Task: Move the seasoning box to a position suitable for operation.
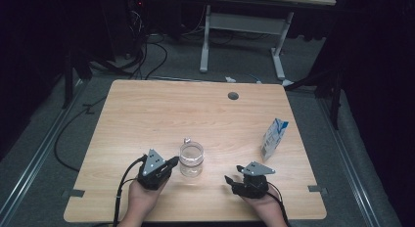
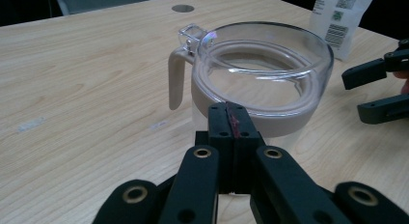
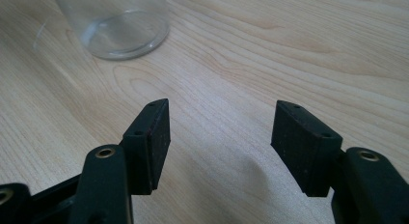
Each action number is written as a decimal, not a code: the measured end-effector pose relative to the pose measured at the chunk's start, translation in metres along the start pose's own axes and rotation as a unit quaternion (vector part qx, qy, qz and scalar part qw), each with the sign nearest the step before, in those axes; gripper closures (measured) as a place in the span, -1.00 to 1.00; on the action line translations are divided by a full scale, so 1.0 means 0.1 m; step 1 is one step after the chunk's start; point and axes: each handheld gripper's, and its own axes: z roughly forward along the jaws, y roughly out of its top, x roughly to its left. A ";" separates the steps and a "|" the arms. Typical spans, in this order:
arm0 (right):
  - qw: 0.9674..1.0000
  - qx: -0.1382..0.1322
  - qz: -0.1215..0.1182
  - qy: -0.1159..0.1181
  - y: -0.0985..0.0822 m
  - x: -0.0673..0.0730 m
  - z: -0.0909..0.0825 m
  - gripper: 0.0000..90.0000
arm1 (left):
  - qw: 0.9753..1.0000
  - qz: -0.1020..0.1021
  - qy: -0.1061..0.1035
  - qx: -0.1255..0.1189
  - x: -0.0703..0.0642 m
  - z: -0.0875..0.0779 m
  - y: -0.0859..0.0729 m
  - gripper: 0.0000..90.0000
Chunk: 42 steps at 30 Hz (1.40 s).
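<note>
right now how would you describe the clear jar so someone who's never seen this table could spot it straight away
On the light wooden table, look near the front edge, between the left gripper and the right gripper. There stands the clear jar, open-topped with a pale rim and a small latch. Its only neighbour, a white-and-blue carton toward the right edge, is opaque and boxy.
</note>
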 end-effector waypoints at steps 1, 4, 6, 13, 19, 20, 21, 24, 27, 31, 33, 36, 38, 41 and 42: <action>1.000 0.000 0.000 0.001 0.00 0.00 0.00 -0.13 | 1.000 0.001 -0.002 0.000 -0.01 0.00 0.00 1.00; 1.000 0.000 0.001 0.001 0.00 0.00 0.00 -0.13 | 1.000 0.002 -0.006 -0.001 -0.04 0.01 0.00 1.00; 1.000 0.000 0.001 0.001 0.00 0.00 0.00 -0.13 | 1.000 0.005 -0.012 0.000 -0.08 0.01 0.00 1.00; 1.000 0.000 0.002 0.002 -0.01 0.00 0.01 -0.14 | 1.000 0.008 -0.024 -0.002 -0.14 0.02 0.01 1.00; 1.000 0.001 0.001 0.006 -0.01 0.01 0.02 -0.14 | 0.999 0.006 -0.036 -0.005 -0.21 0.04 0.02 1.00; 1.000 0.002 0.001 0.006 -0.01 0.01 0.02 -0.14 | 0.999 0.007 -0.037 -0.004 -0.22 0.05 0.02 1.00; 1.000 0.002 0.000 0.006 -0.01 0.01 0.03 -0.14 | 0.999 0.007 -0.039 -0.005 -0.23 0.05 0.02 1.00; 1.000 0.003 -0.002 0.006 -0.01 0.02 0.04 -0.15 | 0.999 0.007 -0.043 -0.005 -0.25 0.06 0.02 1.00; 1.000 0.003 -0.001 0.006 -0.01 0.03 0.04 -0.16 | 0.999 0.008 -0.045 -0.007 -0.26 0.05 0.02 1.00; 1.000 0.002 -0.002 0.007 -0.01 0.03 0.04 -0.16 | 0.999 0.006 -0.043 -0.011 -0.24 0.03 0.04 0.99; 1.000 0.000 -0.005 0.007 -0.01 0.03 0.04 -0.12 | 0.999 0.003 -0.040 -0.015 -0.21 0.01 0.04 0.97; 1.000 -0.010 -0.006 0.004 0.00 0.04 0.02 -0.07 | 0.999 -0.010 -0.028 -0.019 -0.14 -0.02 0.05 0.94; 1.000 -0.021 -0.001 0.003 0.01 0.05 0.01 -0.02 | 0.999 -0.019 -0.022 -0.024 -0.09 -0.04 0.05 0.90; 0.999 -0.031 0.000 0.004 0.05 0.08 0.00 0.00 | 0.999 -0.029 -0.020 -0.025 -0.03 -0.06 0.06 0.82; 0.999 -0.033 0.000 0.004 0.06 0.10 0.01 0.00 | 0.999 -0.032 -0.016 -0.026 -0.02 -0.07 0.05 0.80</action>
